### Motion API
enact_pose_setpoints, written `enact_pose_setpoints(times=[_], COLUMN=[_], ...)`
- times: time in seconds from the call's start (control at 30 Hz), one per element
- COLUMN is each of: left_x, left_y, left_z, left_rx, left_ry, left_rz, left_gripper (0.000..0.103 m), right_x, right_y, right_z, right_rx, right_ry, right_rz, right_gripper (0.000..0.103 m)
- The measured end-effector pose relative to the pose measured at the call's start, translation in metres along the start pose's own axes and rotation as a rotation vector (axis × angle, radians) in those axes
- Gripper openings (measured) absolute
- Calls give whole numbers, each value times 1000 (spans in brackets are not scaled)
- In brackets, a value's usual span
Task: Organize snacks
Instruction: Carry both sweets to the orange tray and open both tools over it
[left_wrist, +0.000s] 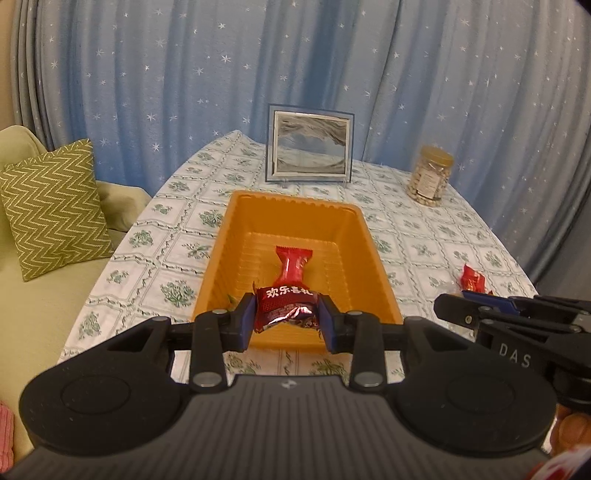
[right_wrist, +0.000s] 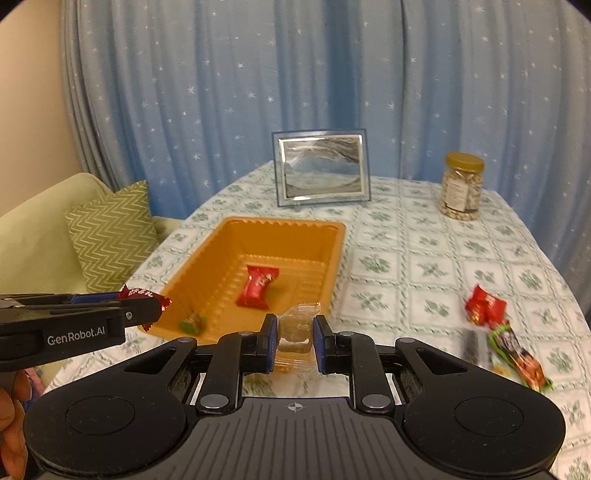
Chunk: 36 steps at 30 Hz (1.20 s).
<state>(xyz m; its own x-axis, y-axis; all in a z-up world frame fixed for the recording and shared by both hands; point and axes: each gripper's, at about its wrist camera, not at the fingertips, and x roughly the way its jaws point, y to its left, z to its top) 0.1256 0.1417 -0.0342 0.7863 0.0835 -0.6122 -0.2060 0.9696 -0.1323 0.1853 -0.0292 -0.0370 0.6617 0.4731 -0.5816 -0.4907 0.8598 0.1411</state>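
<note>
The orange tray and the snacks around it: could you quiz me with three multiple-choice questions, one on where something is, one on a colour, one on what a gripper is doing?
1. Where does the nut jar stand?
A. inside the tray
B. on the tablecloth, far right of the picture frame
C. on the sofa

2. What colour is the candy lying mid-tray in the orange tray?
A. red
B. blue
C. white

3. What is the left gripper doing?
A. hanging open and empty
B. gripping the jar lid
C. clamped on a dark red snack packet

Answers: 1 B, it sits on the cloth beside the frame. 2 A, its wrapper is red. 3 C, both pads press the packet's sides.
</note>
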Motion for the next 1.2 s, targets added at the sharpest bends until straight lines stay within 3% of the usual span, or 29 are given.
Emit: enact_pose_setpoints(times=[0.5, 1.0, 1.1, 1.2], left_x=[31, 74, 84, 82], left_y=[14, 17, 23, 30], left_z=[20, 25, 27, 27], left_rx=[-9, 10, -19, -22], left_ry=[0, 30, 39, 32], left_rz=[5, -11, -41, -20], left_gripper=[33, 33, 43, 44], right_x=[41, 69, 72, 74], right_y=[1, -11, -13, -15], right_z=[26, 29, 29, 28], right_rx=[-15, 19, 24, 31], right_ry=[5, 31, 35, 39], right_rz=[34, 38, 38, 43], right_gripper=[21, 21, 21, 21])
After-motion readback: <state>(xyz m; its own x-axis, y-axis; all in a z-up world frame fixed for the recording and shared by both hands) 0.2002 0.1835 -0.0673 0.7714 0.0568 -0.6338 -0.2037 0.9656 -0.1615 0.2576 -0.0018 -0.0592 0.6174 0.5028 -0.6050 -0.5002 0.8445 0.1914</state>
